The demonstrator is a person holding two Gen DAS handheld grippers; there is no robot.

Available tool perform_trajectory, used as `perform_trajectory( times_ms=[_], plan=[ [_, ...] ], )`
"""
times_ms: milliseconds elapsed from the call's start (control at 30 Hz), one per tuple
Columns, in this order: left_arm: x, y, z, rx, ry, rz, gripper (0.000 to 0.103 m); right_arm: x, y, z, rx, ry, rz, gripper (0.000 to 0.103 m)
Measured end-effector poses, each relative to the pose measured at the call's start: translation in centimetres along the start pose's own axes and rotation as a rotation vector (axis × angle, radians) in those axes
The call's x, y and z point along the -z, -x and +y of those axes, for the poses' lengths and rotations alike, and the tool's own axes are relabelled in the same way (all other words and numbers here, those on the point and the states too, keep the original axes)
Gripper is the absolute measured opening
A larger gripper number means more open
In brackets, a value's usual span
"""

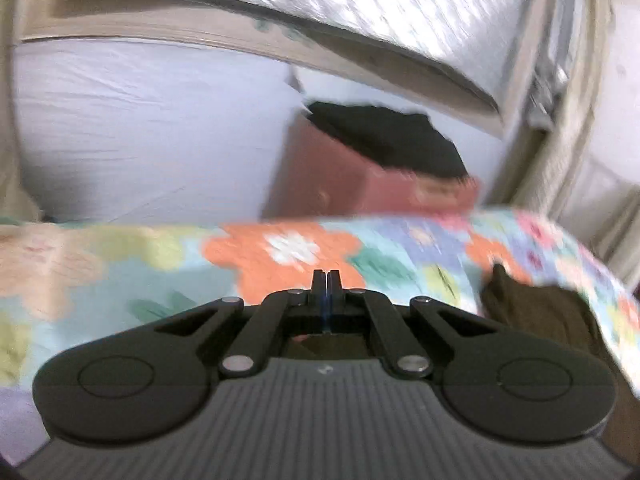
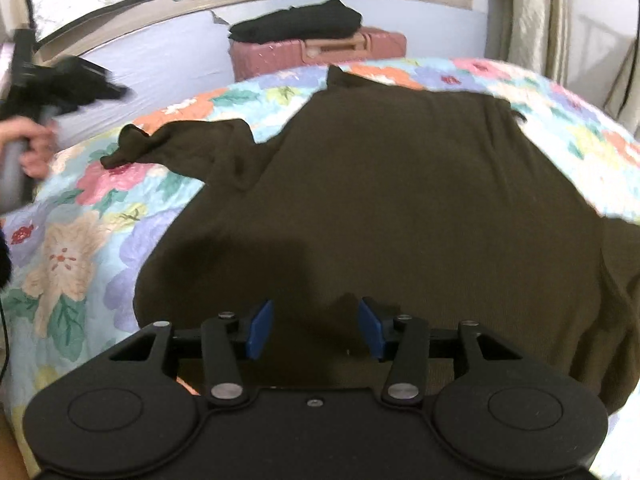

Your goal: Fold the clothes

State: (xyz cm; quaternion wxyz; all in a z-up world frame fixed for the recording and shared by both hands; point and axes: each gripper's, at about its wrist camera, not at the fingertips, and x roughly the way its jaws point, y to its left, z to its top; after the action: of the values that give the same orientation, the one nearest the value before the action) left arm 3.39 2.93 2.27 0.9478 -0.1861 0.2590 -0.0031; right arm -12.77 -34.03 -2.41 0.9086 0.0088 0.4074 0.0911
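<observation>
Two grippers are in my views. Nearest the right wrist camera, the right gripper (image 2: 316, 326) has its blue pads (image 2: 262, 328) standing apart, with nothing clamped; they sit just above the near hem of the dark olive garment (image 2: 380, 200).

The garment is a dark olive-brown knit top. It lies spread flat on the floral bedspread (image 2: 68, 248), body mostly smooth, with a shadow across its near part. One sleeve (image 2: 176, 144) stretches out to the left, its cuff crumpled. The opposite edge drapes off toward the right of the view.

My left gripper (image 1: 326, 280) has its fingers pressed together with nothing between them. It points over bare bedspread; only a corner of the garment appears at the right of that view. The left wrist view is blurred, so I cannot confirm finer detail there.

Beyond the bed, a pink suitcase (image 2: 380, 46) stands against the pale wall, carrying a folded black garment (image 2: 296, 24). A curtain (image 2: 536, 12) hangs at far right.
</observation>
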Motion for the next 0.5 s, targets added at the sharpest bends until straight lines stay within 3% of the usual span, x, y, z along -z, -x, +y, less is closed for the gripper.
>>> perform_trajectory(
  times_ms=[67, 167, 333, 367, 400, 467, 500],
  plan=[
    [0.1, -0.9, 2.5, 0.117, 0.131, 0.155, 0.0, 0.4, 0.1, -0.5, -0.002, -0.024, 0.013, 0.054],
    [1.7, -2.7, 3.6, 0.17, 0.214, 0.3, 0.002, 0.9, 0.1, -0.8, -0.003, -0.044, 0.025, 0.054],
    [3.2, -5.3, 1.6, 0.169, 0.166, 0.374, 0.009, 0.9, -0.1, -0.6, -0.01, -0.054, 0.024, 0.055],
    [3.5, -5.7, 1.4, 0.179, 0.172, 0.38, 0.021, 0.9, -0.1, -0.4, -0.013, -0.051, 0.023, 0.055],
    [3.8, -6.2, 1.4, 0.2, 0.194, 0.397, 0.04, 0.9, 0.0, -0.3, -0.016, -0.045, 0.022, 0.055],
    [4.4, -7.7, 1.6, 0.243, 0.26, 0.452, 0.059, 0.9, 0.1, 0.0, -0.021, -0.036, 0.021, 0.056],
    [4.8, -8.3, 1.7, 0.26, 0.291, 0.477, 0.06, 1.0, 0.2, 0.0, -0.02, -0.036, 0.023, 0.056]
  ],
)
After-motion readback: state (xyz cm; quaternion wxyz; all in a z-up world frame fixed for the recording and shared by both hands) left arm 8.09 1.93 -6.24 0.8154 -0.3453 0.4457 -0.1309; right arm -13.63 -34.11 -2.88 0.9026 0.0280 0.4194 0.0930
